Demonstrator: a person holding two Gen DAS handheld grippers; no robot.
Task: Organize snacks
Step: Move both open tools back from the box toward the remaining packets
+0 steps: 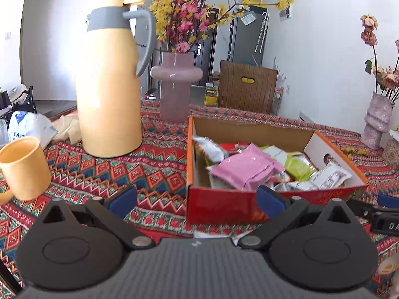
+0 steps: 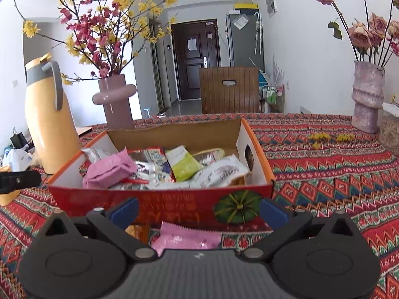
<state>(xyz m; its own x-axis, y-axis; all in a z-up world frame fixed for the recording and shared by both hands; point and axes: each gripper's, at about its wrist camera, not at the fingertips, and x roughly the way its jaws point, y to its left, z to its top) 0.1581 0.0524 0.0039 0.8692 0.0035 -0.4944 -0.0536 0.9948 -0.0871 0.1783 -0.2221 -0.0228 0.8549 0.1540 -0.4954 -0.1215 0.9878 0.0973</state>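
Both of your grippers hang with their blue-padded fingers spread wide and nothing between them. Your left gripper (image 1: 197, 199) sits low over the red patterned tablecloth (image 1: 159, 164), facing the near left corner of the open red-and-orange cardboard box (image 1: 224, 204). Your right gripper (image 2: 198, 210) faces the box's long red front wall, the one printed with a green pumpkin (image 2: 237, 208).

Inside the box you have a loose heap of snack packets: a pink wrapped packet (image 2: 109, 172) at the left, a lime-green-and-white sachet (image 2: 183, 164) in the middle, and a white printed packet (image 2: 219, 172) towards the right.

One more flat pink packet with a serrated edge (image 2: 187, 236) lies on the cloth outside the box, just in front of its front wall and right under your right gripper.

Left of the box stand a tall yellow thermos jug with a grey handle (image 1: 112, 87), a yellow mug (image 1: 23, 167) and a mauve vase of pink and yellow blossom (image 1: 175, 84).
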